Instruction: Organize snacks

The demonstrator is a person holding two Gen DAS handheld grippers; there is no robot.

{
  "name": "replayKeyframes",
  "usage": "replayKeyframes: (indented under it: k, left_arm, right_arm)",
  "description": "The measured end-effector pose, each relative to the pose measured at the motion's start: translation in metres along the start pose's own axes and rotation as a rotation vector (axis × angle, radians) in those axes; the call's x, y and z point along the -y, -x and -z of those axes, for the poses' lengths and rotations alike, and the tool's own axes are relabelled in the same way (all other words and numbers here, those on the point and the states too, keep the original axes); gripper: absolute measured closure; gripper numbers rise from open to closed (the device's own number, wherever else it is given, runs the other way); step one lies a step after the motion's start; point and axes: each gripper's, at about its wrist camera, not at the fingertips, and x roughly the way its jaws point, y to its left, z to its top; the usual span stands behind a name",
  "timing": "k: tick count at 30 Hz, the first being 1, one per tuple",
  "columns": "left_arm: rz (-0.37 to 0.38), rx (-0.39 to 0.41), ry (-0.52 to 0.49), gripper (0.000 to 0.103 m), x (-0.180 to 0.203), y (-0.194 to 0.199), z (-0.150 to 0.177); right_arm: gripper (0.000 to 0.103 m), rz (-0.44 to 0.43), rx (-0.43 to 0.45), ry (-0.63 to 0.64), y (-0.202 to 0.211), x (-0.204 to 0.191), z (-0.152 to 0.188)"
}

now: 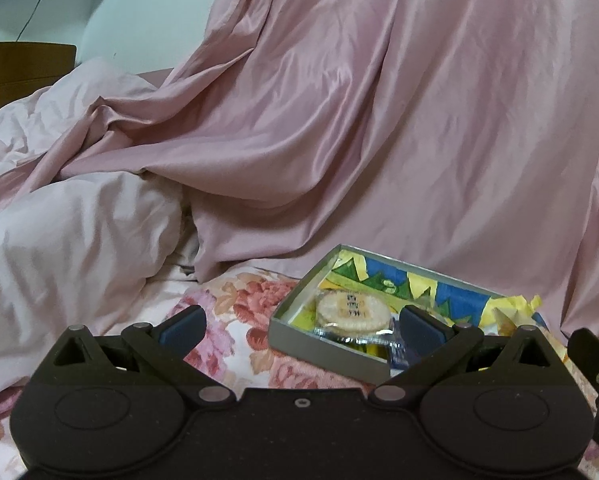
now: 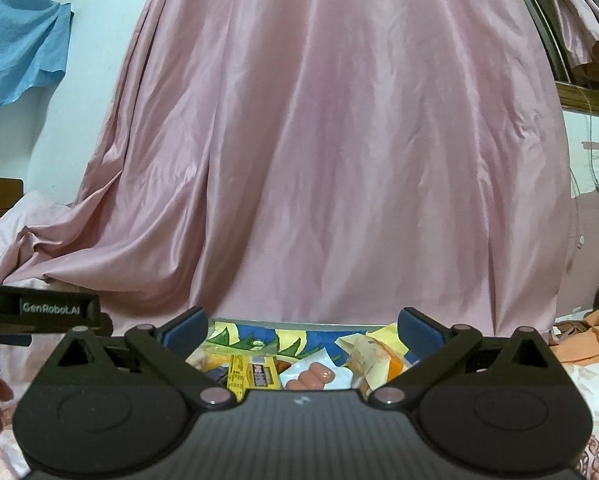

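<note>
Grey cardboard tray (image 1: 327,350) on a floral bedsheet (image 1: 235,304) holds wrapped snacks. Both the left gripper (image 1: 299,322) and right gripper (image 2: 302,326) hover spread and empty. Sausage packet (image 2: 311,374), perhaps nearest, lies at twelve o'clock of the right fingers.

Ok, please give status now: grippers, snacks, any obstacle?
Left gripper open, empty. Right gripper open, empty. Snacks in box: round crackers, sausages. No obstacle seen.

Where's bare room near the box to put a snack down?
The floral bedsheet left of the grey box lies bare, bordered by the pale duvet and pink drape. The box's left corner holds only round crackers. Its right side is crowded: sausage pack, yellow wrapper.
</note>
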Motion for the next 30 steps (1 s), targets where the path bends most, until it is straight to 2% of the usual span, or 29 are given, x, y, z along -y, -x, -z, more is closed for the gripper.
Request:
replayKeyframes:
  k: [18,30]
  left_arm:
    - [0.005,0.013,-0.058,0.001,-0.020,0.043,0.021]
    - [0.028,0.024,-0.088,0.001,-0.040,0.070,0.053]
  right_arm:
    - [0.000,-0.024,-0.044,-0.032,0.032,-0.003,0.013]
    - [0.000,-0.028,-0.065,-0.010,0.061,-0.015,0.024]
